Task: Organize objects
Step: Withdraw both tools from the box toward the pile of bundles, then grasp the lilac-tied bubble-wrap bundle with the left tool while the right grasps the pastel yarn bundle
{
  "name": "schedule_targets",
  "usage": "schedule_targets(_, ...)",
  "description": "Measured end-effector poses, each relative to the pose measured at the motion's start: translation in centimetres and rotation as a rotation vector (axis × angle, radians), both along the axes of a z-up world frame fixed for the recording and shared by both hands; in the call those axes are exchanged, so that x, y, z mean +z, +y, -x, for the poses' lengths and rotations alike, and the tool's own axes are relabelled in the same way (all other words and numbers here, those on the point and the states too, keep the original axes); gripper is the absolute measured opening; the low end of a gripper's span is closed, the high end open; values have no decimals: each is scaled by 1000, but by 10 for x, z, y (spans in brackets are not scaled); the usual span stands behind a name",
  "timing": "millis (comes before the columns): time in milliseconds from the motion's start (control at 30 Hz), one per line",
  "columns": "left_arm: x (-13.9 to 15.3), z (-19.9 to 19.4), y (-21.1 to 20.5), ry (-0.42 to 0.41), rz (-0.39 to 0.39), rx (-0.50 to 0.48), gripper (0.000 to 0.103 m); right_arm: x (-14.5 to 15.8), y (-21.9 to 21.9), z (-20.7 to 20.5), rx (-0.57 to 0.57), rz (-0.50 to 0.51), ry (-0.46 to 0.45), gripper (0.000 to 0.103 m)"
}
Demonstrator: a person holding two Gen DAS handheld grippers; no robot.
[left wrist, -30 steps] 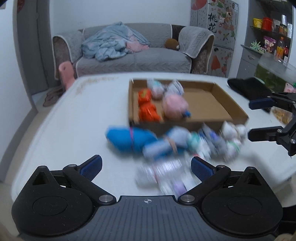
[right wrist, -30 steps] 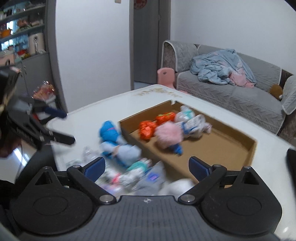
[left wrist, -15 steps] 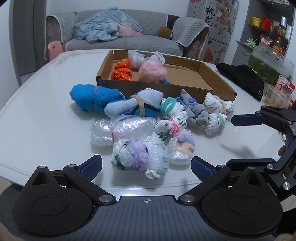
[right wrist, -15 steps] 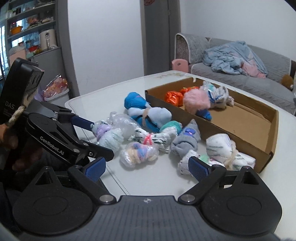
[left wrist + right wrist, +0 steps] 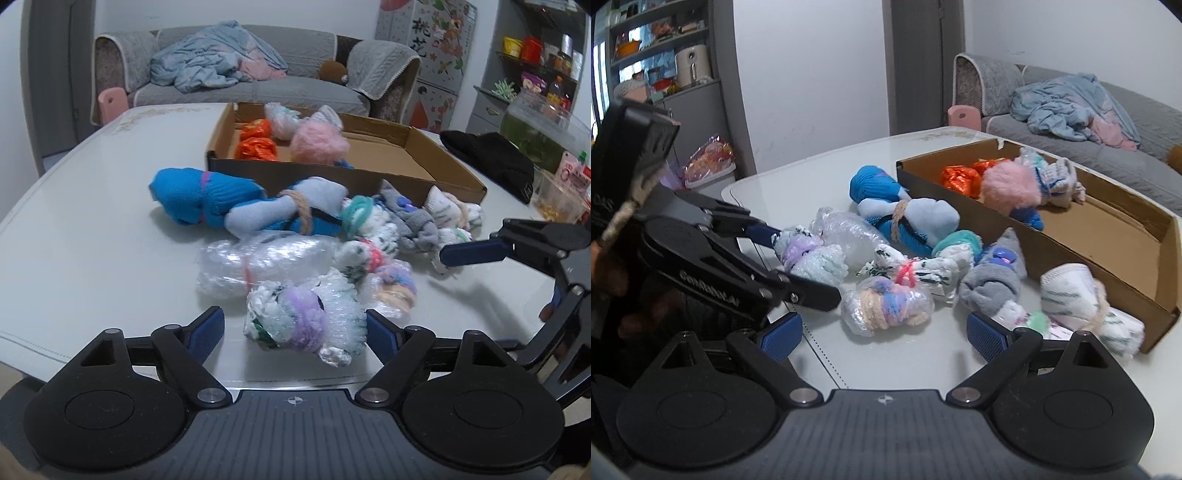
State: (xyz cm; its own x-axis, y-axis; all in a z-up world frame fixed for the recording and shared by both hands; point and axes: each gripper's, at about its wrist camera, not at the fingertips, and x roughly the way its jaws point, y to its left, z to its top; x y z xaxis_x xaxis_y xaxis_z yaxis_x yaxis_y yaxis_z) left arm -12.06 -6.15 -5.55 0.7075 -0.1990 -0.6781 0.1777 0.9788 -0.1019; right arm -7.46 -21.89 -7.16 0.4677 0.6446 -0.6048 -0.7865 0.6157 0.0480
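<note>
Several rolled sock bundles lie on the white table in front of a shallow cardboard box. My left gripper is open, its pads either side of a bubble-wrapped bundle with a purple band, not closed on it. My right gripper is open, facing a wrapped pastel bundle and a grey sock roll. The box holds orange bundles and a pink fluffy one. A blue sock roll lies at the pile's left.
A black cloth and snack tubs sit at the table's right. A grey sofa with blankets stands behind. The left gripper also shows in the right wrist view, close to the purple-banded bundle.
Both grippers have moved down and in toward the pile. The left one now straddles the purple-banded bundle. The right one has come nearer the socks.
</note>
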Motion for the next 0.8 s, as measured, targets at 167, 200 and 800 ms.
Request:
schedule_targets(167,0,1,19,-3,7,47,91,-7,13,-2,8,20,-16,95)
schedule_targets(200,0,2,22,-4,6,49,93,-8,15,-3,9,21,-17,95)
schedule_targets(800,0,11,8,-43,4,4,65,-10,9,6,-56,-17,-10,57)
